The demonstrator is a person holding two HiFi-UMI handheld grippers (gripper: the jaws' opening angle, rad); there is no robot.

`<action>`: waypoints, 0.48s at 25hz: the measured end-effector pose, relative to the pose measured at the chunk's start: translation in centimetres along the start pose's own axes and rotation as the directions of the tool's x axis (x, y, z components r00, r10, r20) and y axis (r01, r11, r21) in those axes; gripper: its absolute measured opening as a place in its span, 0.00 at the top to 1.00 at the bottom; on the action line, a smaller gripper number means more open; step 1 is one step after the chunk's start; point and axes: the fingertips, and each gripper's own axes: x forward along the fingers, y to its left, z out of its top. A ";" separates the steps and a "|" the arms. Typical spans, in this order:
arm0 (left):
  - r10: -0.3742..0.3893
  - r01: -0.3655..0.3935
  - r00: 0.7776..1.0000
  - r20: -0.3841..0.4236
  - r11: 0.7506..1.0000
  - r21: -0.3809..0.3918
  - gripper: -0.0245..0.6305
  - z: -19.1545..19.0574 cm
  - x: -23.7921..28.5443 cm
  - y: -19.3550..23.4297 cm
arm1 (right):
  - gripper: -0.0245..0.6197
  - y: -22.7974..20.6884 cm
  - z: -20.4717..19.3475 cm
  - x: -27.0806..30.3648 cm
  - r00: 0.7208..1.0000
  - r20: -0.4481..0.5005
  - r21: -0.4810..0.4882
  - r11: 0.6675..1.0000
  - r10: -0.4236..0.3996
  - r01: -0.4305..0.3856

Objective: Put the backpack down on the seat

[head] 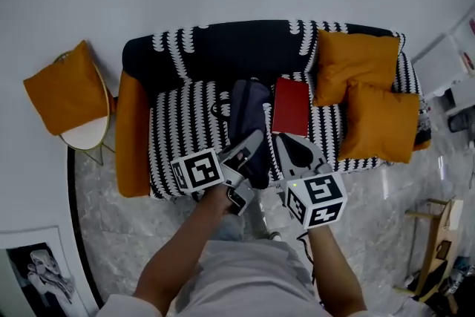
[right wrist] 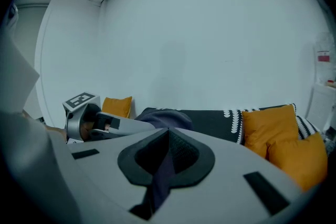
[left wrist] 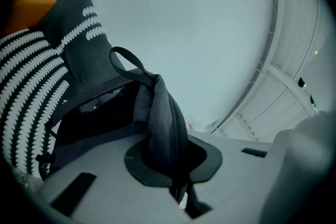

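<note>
A dark backpack (head: 249, 111) hangs over the middle of the black-and-white sofa seat (head: 189, 122); whether its bottom touches the seat I cannot tell. My left gripper (head: 256, 139) is shut on one of its dark straps (left wrist: 164, 118), which runs up out of the jaws to the bag's body (left wrist: 100, 113). My right gripper (head: 279, 142) is shut on another dark strap (right wrist: 161, 176), with the bag's top (right wrist: 165, 118) just beyond the jaws. The left gripper (right wrist: 105, 123) also shows at the left of the right gripper view.
A red flat thing (head: 291, 106) lies on the seat right of the backpack. Two orange cushions (head: 356, 67) (head: 378, 122) fill the sofa's right end. An orange armrest (head: 132, 134) bounds the left end. An orange cushion on a round stool (head: 65, 94) stands left of the sofa.
</note>
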 end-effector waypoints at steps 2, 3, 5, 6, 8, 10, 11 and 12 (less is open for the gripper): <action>-0.005 0.005 1.000 -0.023 1.000 -0.002 0.94 1.2 0.4 0.8 | 0.96 -0.4 0.6 1.3 1.000 -0.005 0.004 1.000 -0.023 0.023; -0.006 0.006 0.999 -0.035 1.000 -0.002 0.94 1.8 0.7 1.2 | 0.96 -0.6 0.8 2.0 0.999 -0.006 0.005 0.999 -0.034 0.034; -0.005 0.005 0.998 -0.059 1.000 0.004 0.94 2.9 1.1 2.1 | 0.96 -1.1 1.2 3.2 0.999 -0.005 0.009 0.999 -0.054 0.054; -0.002 0.003 0.997 -0.071 1.000 0.009 0.94 3.3 1.3 2.6 | 0.96 -1.3 1.3 3.7 0.998 -0.005 0.011 0.998 -0.063 0.063; 0.003 -0.002 0.996 -0.090 1.000 0.014 0.94 3.9 1.8 3.5 | 0.96 -2.1 1.2 4.5 0.997 -0.007 0.017 0.997 -0.079 0.079; 0.006 -0.004 0.995 -0.099 1.000 0.016 0.94 4.6 2.2 4.3 | 0.96 -2.8 0.8 5.3 0.996 -0.010 0.025 0.996 -0.089 0.089; 0.007 -0.005 0.995 -0.100 1.000 0.017 0.94 5.0 2.4 4.7 | 0.96 -3.0 0.6 5.7 0.996 -0.011 0.031 0.995 -0.091 0.092; 0.008 -0.006 0.995 -0.099 1.000 0.019 0.94 5.4 2.6 5.1 | 0.96 -3.1 0.4 6.2 0.996 -0.011 0.037 0.995 -0.091 0.092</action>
